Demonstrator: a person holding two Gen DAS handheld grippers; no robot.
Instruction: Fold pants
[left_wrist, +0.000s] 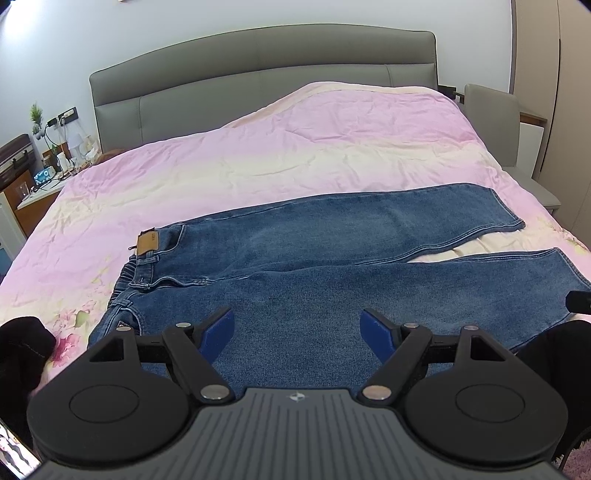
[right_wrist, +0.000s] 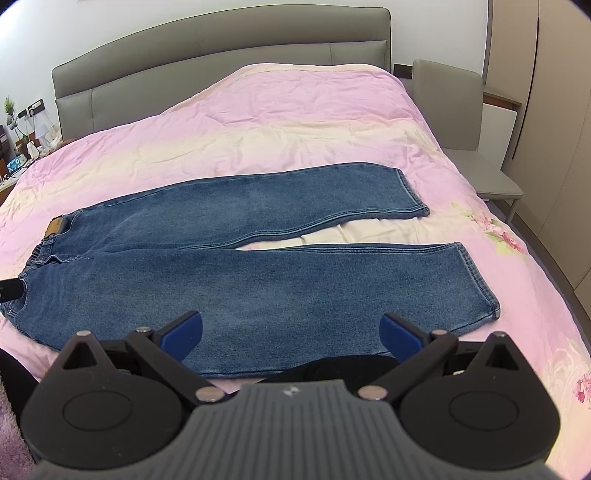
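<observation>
pants (left_wrist: 332, 258) laid flat on bed (left_wrist: 258, 162), long axis left-right | waistband frame-left, nearer left claw (left_wrist: 297, 334) | hems frame-right, nearer right claw (right_wrist: 291, 334) | both claws spread wide, nothing held

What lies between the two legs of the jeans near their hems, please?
Only a bare wedge of cream bedcover separates the far leg from the near leg of the jeans, clearest in the right wrist view.

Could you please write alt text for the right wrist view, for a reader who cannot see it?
A pair of blue jeans lies flat on a pink floral bedspread, waistband to the left, legs apart and reaching right. The right tool hovers open over the near leg, holding nothing. A grey headboard stands behind.
</observation>
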